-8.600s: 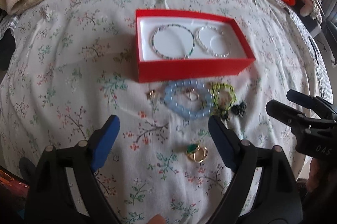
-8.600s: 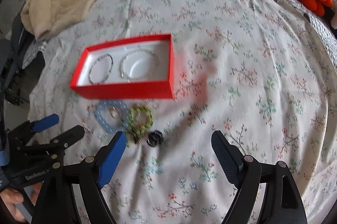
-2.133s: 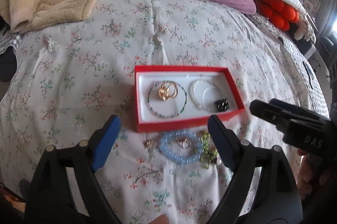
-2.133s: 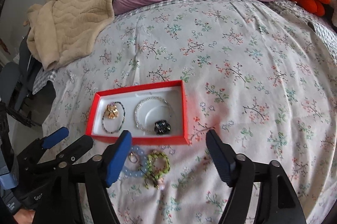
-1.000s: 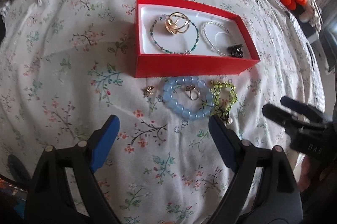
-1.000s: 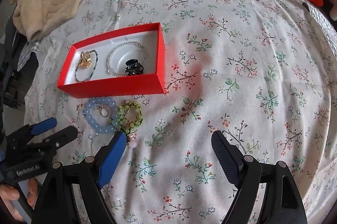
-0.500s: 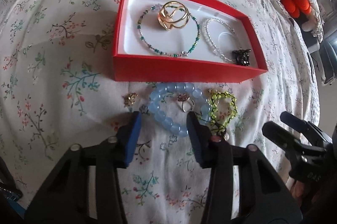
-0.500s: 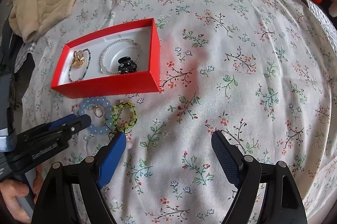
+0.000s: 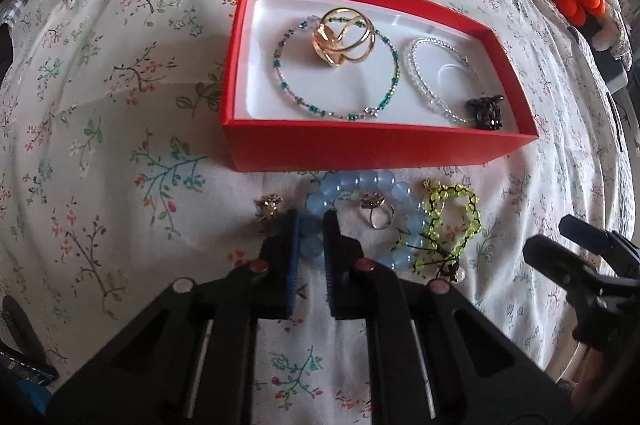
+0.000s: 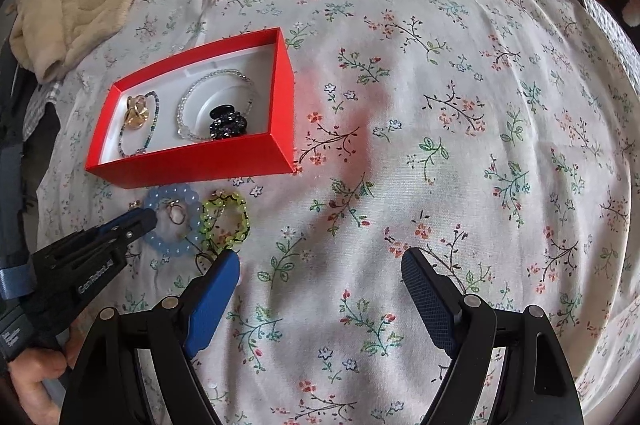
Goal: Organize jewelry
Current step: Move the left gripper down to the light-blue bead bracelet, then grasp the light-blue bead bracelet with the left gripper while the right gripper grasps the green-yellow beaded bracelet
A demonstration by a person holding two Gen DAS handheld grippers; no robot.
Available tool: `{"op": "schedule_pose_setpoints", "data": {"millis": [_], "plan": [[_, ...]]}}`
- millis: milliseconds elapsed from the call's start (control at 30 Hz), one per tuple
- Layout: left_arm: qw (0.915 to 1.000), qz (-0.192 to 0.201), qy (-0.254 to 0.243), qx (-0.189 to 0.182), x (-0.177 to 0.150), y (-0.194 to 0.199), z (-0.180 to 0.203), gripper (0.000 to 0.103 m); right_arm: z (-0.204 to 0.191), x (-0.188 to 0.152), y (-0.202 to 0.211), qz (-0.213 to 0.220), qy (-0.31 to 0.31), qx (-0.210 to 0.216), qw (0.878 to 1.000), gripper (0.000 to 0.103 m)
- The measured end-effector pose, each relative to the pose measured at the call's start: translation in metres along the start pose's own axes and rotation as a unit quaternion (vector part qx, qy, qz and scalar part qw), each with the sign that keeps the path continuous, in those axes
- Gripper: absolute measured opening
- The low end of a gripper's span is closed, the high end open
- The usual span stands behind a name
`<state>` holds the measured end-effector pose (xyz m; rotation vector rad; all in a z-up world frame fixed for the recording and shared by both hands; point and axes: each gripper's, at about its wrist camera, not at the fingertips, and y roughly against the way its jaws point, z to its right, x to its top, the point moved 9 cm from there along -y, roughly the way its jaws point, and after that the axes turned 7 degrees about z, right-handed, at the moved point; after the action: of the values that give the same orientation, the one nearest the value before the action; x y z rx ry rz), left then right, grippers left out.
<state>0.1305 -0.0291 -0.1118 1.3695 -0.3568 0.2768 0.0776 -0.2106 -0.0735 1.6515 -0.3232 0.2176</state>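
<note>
The blue bead bracelet (image 9: 362, 185) is lying on the floral bedspread (image 9: 100, 153) just in front of the red box (image 9: 360, 149), its near-left beads hiding between the left gripper's (image 9: 311, 225) pads, which have just been closing onto them. The right gripper (image 10: 320, 265) is hovering unclenched, well apart.

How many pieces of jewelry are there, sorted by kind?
Bracelets: 4 (blue bead bracelet, green bead bracelet, teal bead bracelet, clear bead bracelet)
Rings: 2 (gold ring, silver ring)
Small gold piece, kind unclear: 1
Dark piece, kind unclear: 1
Total: 8
</note>
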Motion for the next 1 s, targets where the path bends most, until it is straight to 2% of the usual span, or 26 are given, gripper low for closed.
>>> {"op": "schedule_pose_setpoints", "data": {"millis": [500, 767, 800, 867, 1000], "plan": [[0.9998, 0.012, -0.002, -0.013, -0.008, 0.027, -0.024, 0.013, -0.01, 0.004, -0.013, -0.01, -0.018, 0.012, 1.0, 0.084], [1.0, 0.003, 0.004, -0.006, -0.015, 0.023, -0.036, 0.013, -0.024, 0.008, -0.03, -0.02, -0.039, 0.025, 0.999, 0.084], [1.0, 0.0, 0.005, -0.005, -0.016, 0.022, -0.037, 0.013, -0.026, 0.008, -0.032, -0.02, -0.039, 0.025, 0.999, 0.083], [1.0, -0.003, 0.007, -0.005, -0.019, 0.02, -0.039, 0.013, -0.029, 0.008, -0.037, -0.022, -0.037, 0.021, 0.999, 0.073], [0.9999, -0.01, 0.012, -0.007, -0.019, 0.014, -0.039, 0.013, -0.034, 0.008, -0.046, -0.027, -0.03, 0.008, 0.999, 0.066]]}}
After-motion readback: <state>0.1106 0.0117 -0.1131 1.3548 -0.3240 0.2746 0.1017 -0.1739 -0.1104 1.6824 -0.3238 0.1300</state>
